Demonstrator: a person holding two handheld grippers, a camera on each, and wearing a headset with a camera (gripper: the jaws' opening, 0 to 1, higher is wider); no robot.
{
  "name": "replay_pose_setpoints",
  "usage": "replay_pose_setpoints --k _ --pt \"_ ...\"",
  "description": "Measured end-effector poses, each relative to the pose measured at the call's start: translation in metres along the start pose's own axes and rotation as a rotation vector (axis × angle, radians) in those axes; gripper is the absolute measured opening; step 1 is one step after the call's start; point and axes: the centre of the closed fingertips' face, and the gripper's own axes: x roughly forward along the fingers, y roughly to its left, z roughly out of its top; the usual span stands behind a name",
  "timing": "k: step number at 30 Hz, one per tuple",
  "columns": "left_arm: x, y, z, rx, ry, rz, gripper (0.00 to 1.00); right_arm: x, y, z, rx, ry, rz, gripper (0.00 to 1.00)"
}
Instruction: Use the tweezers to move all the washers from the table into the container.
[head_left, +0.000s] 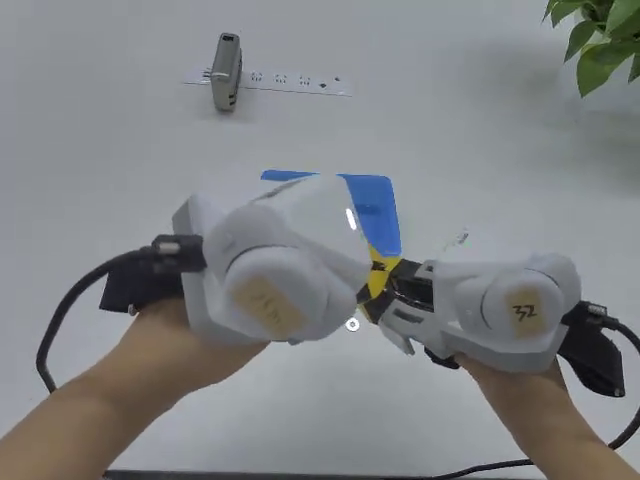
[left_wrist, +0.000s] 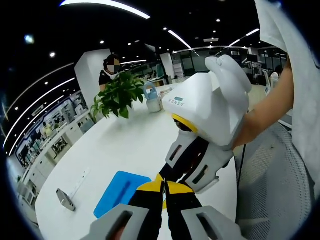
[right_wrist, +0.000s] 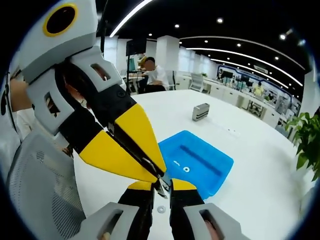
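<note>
My left gripper (head_left: 372, 272) and right gripper (head_left: 392, 292) meet tip to tip above the table, in front of the blue container (head_left: 375, 215). In the right gripper view, thin metal tweezers (right_wrist: 159, 181) run between the left gripper's (right_wrist: 150, 167) yellow jaws into my right gripper's (right_wrist: 162, 189) shut tips. The left gripper view shows its own jaws (left_wrist: 164, 189) shut against the right gripper's tips (left_wrist: 163, 177). One washer (right_wrist: 186, 169) lies in the blue container (right_wrist: 200, 165). Another washer (right_wrist: 161, 209) lies on the white table just below the tips, and it appears as the washer (head_left: 352, 324) in the head view.
A white power strip (head_left: 285, 80) with a grey adapter (head_left: 226, 72) lies at the far side of the table. A green plant (head_left: 600, 40) stands at the far right. A mesh chair (left_wrist: 280, 190) is near the table's edge. People sit at desks behind.
</note>
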Motion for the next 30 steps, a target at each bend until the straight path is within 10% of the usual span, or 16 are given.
replay_pose_setpoints --k 30 --pt "0.025 -0.007 -0.038 -0.077 0.086 -0.033 0.00 0.025 0.005 -0.039 0.079 0.057 0.072 0.09"
